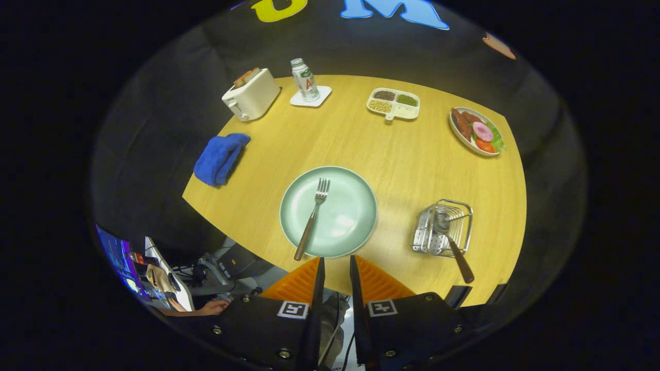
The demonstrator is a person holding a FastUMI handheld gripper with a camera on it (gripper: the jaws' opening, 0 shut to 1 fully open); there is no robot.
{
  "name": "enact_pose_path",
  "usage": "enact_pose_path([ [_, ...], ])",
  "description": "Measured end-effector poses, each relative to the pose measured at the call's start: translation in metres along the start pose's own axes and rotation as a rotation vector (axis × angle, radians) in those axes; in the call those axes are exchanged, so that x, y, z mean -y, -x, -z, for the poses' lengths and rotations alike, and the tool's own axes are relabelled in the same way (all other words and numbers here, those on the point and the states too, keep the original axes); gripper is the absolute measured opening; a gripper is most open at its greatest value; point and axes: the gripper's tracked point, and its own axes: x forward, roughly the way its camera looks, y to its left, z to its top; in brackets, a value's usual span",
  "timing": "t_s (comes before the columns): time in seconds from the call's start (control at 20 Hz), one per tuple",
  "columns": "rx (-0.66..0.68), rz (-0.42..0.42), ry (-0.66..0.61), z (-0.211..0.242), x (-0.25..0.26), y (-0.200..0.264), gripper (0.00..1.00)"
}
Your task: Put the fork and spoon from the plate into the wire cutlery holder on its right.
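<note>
Fork (311,219) lies slantwise on the pale green plate (350,206) just ahead of the jaws, tines pointing away, handle end over the plate's near rim. Gripper (336,265) hovers above the counter (402,159) edge, jaws a narrow gap apart, holding nothing. To the plate's right, the spoon (449,237) sits in the wire cutlery holder (454,211), its handle leaning out over the near rim.

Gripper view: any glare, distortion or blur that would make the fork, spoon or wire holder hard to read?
Gripper view: fisheye bends the table edges; soft glare patch on the plate beside the fork, which stays sharp; spoon in the wire cutlery holder is readable, its bowl blending with the wires; surroundings are dark; gripper fingers slightly apart, holding nothing.
</note>
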Motion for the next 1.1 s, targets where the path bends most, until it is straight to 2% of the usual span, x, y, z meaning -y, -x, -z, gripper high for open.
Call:
enact_pose_path([
  [0.3,-0.075,-0.027,0.012,0.002,-0.034,-0.050,0.27],
  [0.35,-0.086,-0.037,0.012,0.004,-0.041,-0.059,0.31],
  [0.4,-0.103,-0.035,0.019,0.004,-0.046,-0.061,0.41],
  [0.5,-0.121,-0.039,0.012,0.005,-0.052,-0.080,0.51],
  [1.1,-0.250,0.004,-0.068,0.024,-0.047,-0.143,0.51],
])
